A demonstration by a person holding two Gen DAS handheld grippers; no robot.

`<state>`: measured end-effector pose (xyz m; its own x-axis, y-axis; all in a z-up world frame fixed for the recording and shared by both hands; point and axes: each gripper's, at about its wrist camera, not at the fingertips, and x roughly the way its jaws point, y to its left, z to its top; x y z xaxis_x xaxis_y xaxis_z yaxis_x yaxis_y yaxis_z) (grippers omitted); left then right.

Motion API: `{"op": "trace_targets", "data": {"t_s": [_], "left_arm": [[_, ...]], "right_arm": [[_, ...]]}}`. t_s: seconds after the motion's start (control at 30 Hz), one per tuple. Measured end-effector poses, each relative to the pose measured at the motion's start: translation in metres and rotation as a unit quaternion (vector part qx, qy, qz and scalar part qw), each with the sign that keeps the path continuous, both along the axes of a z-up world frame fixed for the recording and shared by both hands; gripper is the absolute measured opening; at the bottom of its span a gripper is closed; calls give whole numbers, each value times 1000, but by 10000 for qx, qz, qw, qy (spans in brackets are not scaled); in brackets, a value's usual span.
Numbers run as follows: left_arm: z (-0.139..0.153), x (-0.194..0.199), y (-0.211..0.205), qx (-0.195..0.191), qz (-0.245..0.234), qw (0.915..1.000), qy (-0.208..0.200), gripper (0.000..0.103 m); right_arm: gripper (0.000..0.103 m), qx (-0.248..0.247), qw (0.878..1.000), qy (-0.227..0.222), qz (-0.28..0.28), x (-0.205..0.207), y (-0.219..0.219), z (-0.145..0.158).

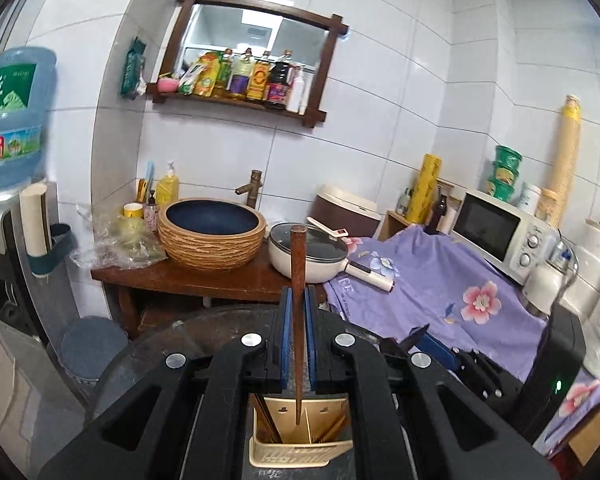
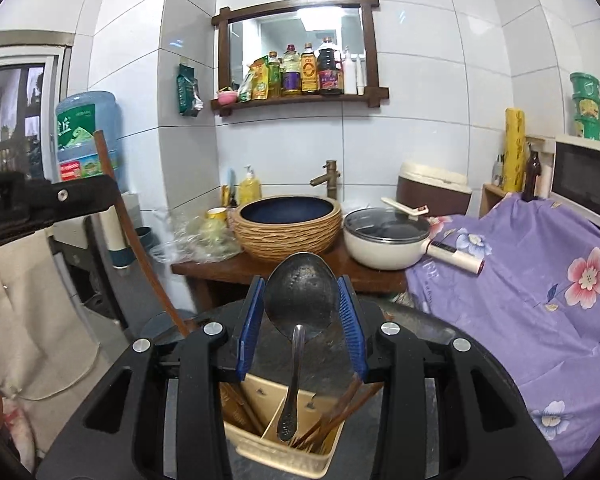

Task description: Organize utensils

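My left gripper (image 1: pixel 299 304) is shut on a brown wooden chopstick (image 1: pixel 298 280), held upright with its lower tip over the beige utensil holder (image 1: pixel 296 454). The same chopstick (image 2: pixel 116 200) and the left gripper's body show at the left of the right wrist view. My right gripper (image 2: pixel 302 300) is shut on the bowl of a metal spoon (image 2: pixel 300 300), whose handle hangs down into the beige utensil holder (image 2: pixel 284 458). Several chopsticks (image 2: pixel 332 416) stand in the holder's side compartments.
Behind stand a wooden counter (image 2: pixel 284 270) with a woven-sided basin (image 2: pixel 288 230), a white lidded pan (image 2: pixel 384 242) and a soap bottle (image 2: pixel 249 190). A purple floral cloth (image 2: pixel 540 300) covers the right side, under a microwave (image 1: pixel 500 228). A water dispenser (image 1: pixel 12 128) stands left.
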<state>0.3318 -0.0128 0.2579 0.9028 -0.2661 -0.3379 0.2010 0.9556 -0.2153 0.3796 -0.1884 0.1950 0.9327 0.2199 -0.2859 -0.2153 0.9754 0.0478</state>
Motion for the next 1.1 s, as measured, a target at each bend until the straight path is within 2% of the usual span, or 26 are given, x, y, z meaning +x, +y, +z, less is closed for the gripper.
{"op": "trace_targets", "data": {"t_s": [0.1,0.33,0.63,0.8,0.93,0.97,1.03,1.1], "left_arm": [[-19,11,-5,78,122,9999,17,6],[-75,21,-18,271,48,9989,387,6],[-132,29,-20,384,-55,9949,936,6],[-140,28,-22,477,-49,9944,941,6],[-134,25,-20,399,-151,9947,938,7],[-132,22,-20,406,-151,9951,892,10],[-126,15,-17,372,-162,9960,797,23],[-122,4,-13,309,-170,9971,681,51]], "right_arm": [[38,-88,9999,-21,-105,11,5,-22],[38,-181,9994,255,-129,19,10,-76],[38,-438,9981,409,-119,11,15,-114],[38,-598,9973,403,-126,7,19,-123],[48,-604,9978,221,-163,-3,14,-119],[54,-601,9979,190,-156,-5,14,-117],[57,-558,9983,86,-132,-15,10,-112],[60,-540,9985,4,-99,-27,6,-107]]}}
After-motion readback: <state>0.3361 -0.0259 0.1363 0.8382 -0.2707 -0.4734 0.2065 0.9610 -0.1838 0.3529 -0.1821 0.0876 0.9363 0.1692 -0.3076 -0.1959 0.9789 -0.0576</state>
